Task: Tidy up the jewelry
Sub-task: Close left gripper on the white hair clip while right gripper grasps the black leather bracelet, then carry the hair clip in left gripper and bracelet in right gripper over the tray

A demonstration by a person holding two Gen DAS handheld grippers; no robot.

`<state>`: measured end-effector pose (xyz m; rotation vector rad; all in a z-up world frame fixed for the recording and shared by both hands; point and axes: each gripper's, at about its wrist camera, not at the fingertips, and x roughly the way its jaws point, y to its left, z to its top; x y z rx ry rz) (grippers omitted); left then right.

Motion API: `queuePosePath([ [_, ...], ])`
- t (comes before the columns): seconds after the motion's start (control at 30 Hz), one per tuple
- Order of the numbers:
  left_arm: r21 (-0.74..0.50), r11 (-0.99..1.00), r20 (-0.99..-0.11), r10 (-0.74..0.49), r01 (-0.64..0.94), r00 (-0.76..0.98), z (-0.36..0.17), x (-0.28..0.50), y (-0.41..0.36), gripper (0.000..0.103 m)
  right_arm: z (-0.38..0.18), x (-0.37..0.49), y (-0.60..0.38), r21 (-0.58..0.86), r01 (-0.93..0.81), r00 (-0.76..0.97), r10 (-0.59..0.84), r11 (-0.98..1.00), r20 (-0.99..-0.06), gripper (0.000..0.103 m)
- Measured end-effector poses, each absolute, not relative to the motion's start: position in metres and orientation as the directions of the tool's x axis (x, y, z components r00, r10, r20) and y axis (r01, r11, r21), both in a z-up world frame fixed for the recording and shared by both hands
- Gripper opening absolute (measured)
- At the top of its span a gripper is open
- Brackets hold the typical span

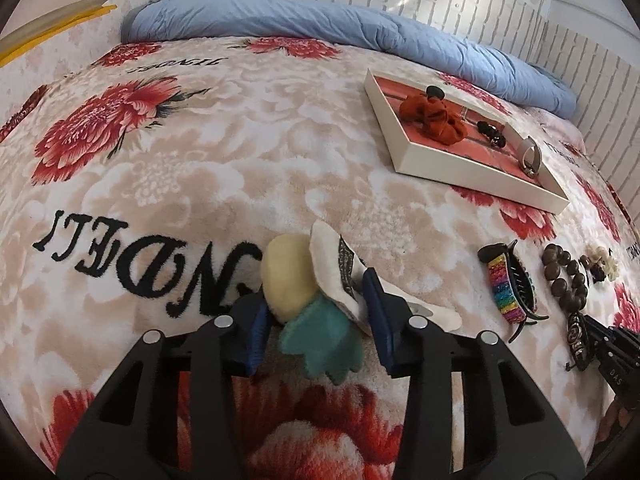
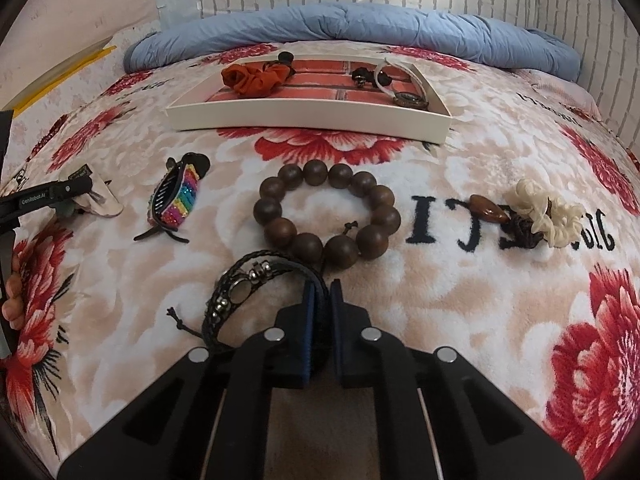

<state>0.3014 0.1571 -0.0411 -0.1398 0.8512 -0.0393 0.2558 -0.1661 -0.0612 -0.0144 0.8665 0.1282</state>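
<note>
Now the left gripper (image 1: 320,312) has its jaws closed on one plush clip (image 1: 316,280) with cream, white and teal parts, held just above the bed (image 1: 200,152). The right gripper (image 2: 322,320) has its jaws nearly together, pinching one black braided bracelet (image 2: 244,284) that lies on the blanket. Three more pieces lie loose on the bed: one rainbow claw clip (image 2: 178,198), one wooden bead bracelet (image 2: 326,214) just beyond the braided one, and one cream scrunchie (image 2: 548,216) with a brown bead, well to the right. One white tray (image 2: 304,114) sits farther back, holding one orange scrunchie (image 2: 254,76), one watch (image 2: 404,92) and some small dark pieces, too small to count. One blue quilt (image 2: 360,28) lies along the wall.
</note>
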Motion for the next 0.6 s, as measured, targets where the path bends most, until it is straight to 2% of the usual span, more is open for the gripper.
queuePosePath([
  [0.6,-0.07,0.997,-0.701,-0.037,-0.018,0.712,-0.014,0.298,0.145,0.038,-0.02,0.256,-0.177,0.045,-0.127,0.731,0.124,0.991,-0.671,0.008],
])
